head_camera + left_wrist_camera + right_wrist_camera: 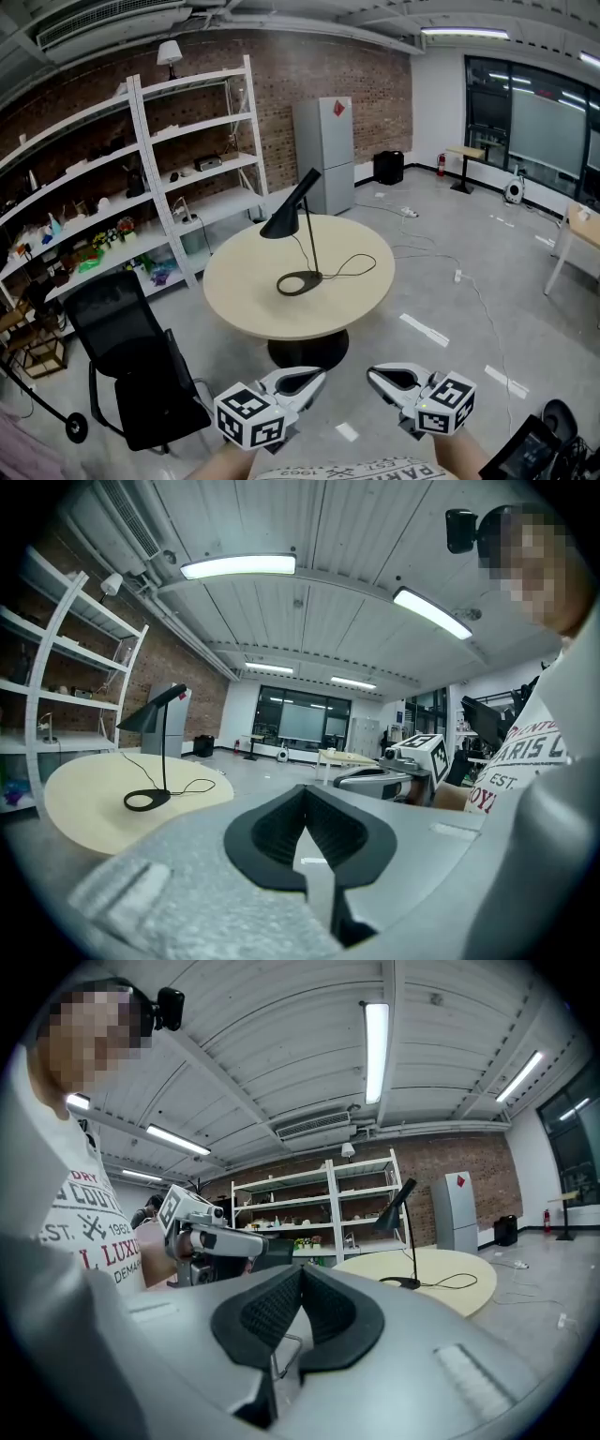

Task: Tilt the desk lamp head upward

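Both grippers are low and close to your body, tips pointing out at the round table (244, 291). Your left gripper (302, 382) has its jaws pressed together with nothing between them, and the left gripper view confirms it: the ribbed pads (281, 827) meet at the tip. It's the same on your right gripper (392, 380), closed tight and empty, pads (323, 1312) touching. The two sit side by side, just apart.

The black desk lamp (307, 234) stands well ahead of both grippers, near the middle of the table. Its ring base (300, 282) lies flat and the thin stem leans. The cone head (284, 217) angles downward on the far left side, and the cord (352, 267) loops off to the right. From your left gripper the lamp (161, 742) sits off to the left of the jaws. From your right gripper it (408, 1232) sits off to the right. A black office chair (131, 366) stands left of your left gripper.
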Demonstrator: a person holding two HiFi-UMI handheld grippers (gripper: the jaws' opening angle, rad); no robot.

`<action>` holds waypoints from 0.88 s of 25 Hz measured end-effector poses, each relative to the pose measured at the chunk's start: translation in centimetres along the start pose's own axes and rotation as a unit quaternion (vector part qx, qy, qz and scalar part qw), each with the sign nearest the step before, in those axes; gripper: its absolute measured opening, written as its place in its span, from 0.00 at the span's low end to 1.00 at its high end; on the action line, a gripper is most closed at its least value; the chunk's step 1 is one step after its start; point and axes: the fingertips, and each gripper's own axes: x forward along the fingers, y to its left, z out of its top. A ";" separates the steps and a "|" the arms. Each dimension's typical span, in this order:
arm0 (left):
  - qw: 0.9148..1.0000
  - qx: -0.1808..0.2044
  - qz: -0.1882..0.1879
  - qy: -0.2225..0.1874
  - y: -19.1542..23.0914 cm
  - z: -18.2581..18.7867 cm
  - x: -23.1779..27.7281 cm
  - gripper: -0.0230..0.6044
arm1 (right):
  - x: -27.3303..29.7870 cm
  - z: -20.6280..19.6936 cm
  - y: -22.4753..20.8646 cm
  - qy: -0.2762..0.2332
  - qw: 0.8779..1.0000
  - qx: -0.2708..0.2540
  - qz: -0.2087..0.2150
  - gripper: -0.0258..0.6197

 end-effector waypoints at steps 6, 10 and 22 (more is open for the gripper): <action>1.000 0.000 0.010 0.012 1.7 -0.6 -0.1 0.04 | 1.2 -0.8 -0.7 -0.004 1.000 0.015 0.001 0.04; 1.000 -0.019 0.017 0.007 3.5 -1.1 0.4 0.04 | 1.5 -2.0 -1.4 0.013 1.000 0.016 -0.001 0.04; 1.000 -0.026 0.007 0.012 12.8 -1.4 5.4 0.04 | 7.7 -2.0 -9.2 0.030 0.999 0.020 -0.020 0.04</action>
